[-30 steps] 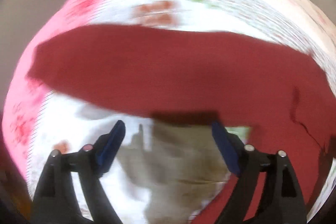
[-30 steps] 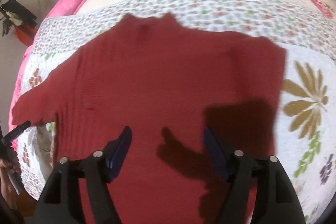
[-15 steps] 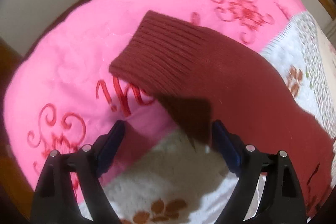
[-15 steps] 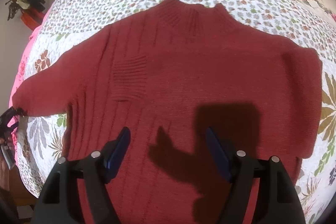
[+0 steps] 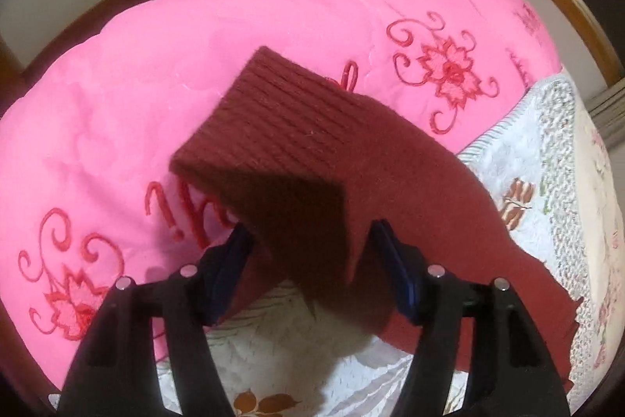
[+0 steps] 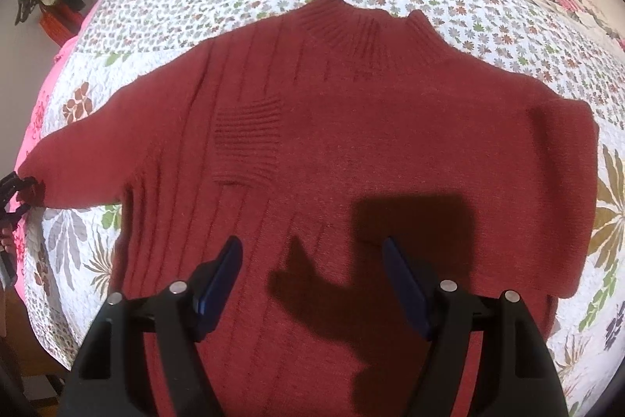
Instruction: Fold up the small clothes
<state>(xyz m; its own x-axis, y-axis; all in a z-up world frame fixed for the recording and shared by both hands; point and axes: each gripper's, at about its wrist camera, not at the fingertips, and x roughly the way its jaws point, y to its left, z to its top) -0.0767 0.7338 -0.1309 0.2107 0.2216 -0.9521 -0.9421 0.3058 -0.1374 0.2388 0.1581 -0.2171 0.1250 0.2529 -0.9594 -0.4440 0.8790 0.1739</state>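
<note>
From my right cam, far left edge: the left tongs [image 6: 17, 192] sit at the tip of the sweater's [image 6: 351, 151] stretched-out sleeve [image 6: 78, 159], w/ a bit of my hand [image 6: 6, 241] just below. Can't tell from there if they pinch. On the left cam the left tongs [image 5: 310, 249] are spread, blue pads either side of the ribbed cuff [image 5: 273, 120], cloth between them but not squeezed. Cuff lies over the pink blanket [image 5: 117, 96] w/ red embroidery; wooden bed frame [image 5: 97, 6] curves behind it, some clutter in the corner beyond, too blurry to name.

Moving right: dark red sweater lies flat on the floral quilt [image 6: 195, 6] on the bed, collar [image 6: 351, 22] away from me, body smooth. A second cuff [image 6: 248, 139] rests folded across the chest. Right tongs [image 6: 312, 280] hover spread over the lower body, holding nothing; their shadow falls on the knit. Right side of sweater ends in a straight folded edge, quilt bare beyond.
</note>
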